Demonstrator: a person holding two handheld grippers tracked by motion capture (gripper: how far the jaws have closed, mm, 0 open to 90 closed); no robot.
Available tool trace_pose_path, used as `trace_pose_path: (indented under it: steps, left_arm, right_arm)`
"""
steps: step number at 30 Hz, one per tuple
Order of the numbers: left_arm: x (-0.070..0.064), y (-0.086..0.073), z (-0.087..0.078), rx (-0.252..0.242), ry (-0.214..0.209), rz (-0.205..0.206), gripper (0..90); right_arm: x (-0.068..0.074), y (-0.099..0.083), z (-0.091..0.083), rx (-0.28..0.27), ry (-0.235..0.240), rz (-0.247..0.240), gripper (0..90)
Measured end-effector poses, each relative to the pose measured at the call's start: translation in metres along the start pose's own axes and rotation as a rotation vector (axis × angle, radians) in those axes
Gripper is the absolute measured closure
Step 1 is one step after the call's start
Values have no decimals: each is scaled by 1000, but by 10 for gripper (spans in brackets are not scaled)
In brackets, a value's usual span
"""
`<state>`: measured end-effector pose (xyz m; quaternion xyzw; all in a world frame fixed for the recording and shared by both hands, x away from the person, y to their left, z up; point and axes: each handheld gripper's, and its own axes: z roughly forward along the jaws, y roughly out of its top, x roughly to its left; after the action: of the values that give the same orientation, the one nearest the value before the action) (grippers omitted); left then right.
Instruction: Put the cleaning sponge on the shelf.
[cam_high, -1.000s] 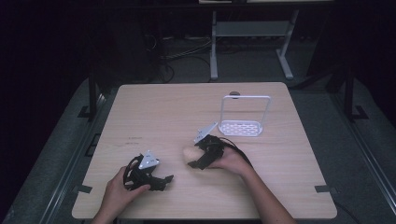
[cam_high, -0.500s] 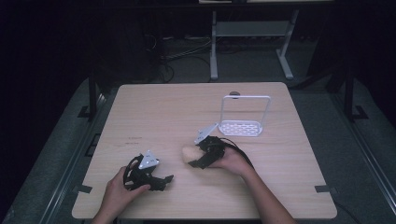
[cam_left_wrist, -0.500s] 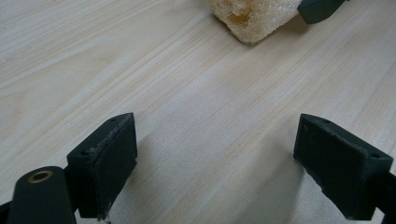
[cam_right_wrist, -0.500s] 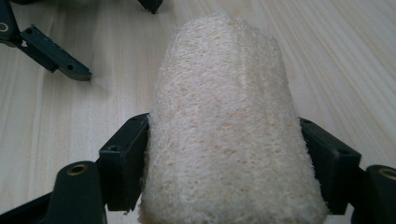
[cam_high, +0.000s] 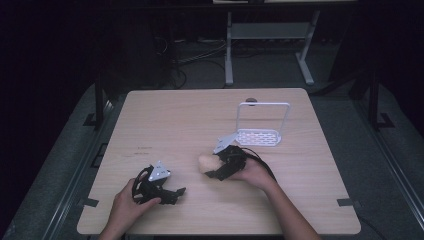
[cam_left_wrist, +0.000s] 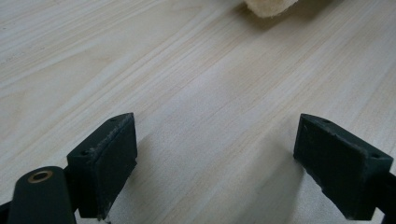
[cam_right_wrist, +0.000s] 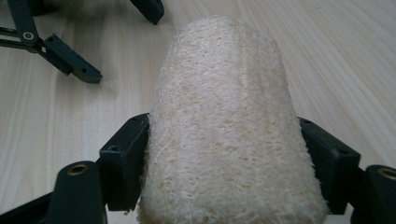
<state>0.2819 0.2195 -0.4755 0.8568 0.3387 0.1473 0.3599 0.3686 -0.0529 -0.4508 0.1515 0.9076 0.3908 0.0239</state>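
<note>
While clamped between just two small pads, looks secure enough, but plenty to watch.

Starting wide: pale wooden table (cam_high: 165, 115), smooth and bare over most of its top, so nothing to stop a dropped piece from rolling toward the near edge.

Behind and to the right, white wire rack (cam_high: 263, 122), upright, near the right hand. Easy to clip with the trailing cable and tip over.

Then the loofah (cam_high: 206, 162) itself, low over the middle of the table, possibly resting on the wood; hard to tell from the high view. Fibrous, springy and rounded, bulging well above the jaws in the right gripper view (cam_right_wrist: 219, 116). Squeezed too lightly, could slide out lengthwise. Squeezed too hard, could crush and spring free on a tilt.

Right gripper (cam_high: 215, 167) closed on that loofah across its width, jaws pressed into the fibres on both sides.

Left gripper (cam_high: 176, 194) down at the near left, jaws spread wide, nothing between them, aimed toward the loofah's free end. Risk of knocking the piece out of the right jaws if brought in too fast for a handover, or of catching just the frayed tip.

Smallest worry: left pads (cam_left_wrist: 105, 158), scuffed along the edges, so a weaker bite on loose fibres.
</note>
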Motion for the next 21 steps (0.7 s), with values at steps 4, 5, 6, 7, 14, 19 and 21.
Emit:
trace_pose_path:
  steps: [4, 5, 6, 7, 14, 19, 21]
  left_arm:
    - [0, 0, 0, 0, -1, -2, 128]
    - [0, 0, 0, 0, 0, 0, 128]
    - [0, 0, 0, 0, 1, 3, 128]
    - [0, 0, 0, 0, 1, 2, 128]
    - [0, 0, 0, 0, 0, 1, 128]
    - [0, 0, 0, 0, 0, 0, 128]
    - [0, 0, 0, 0, 0, 1, 128]
  right_arm:
    - [2, 0, -6, -10, -13, 4, 264]
    - [2, 0, -7, -13, -16, 8, 265]
    - [2, 0, -9, -17, -21, 5, 265]
    - [3, 1, -10, -18, -25, 2, 265]
    - [4, -1, -18, -27, -36, 10, 265]
    - [3, -2, -24, -39, -50, 20, 265]
    - [3, -3, -26, -43, -53, 15, 265]
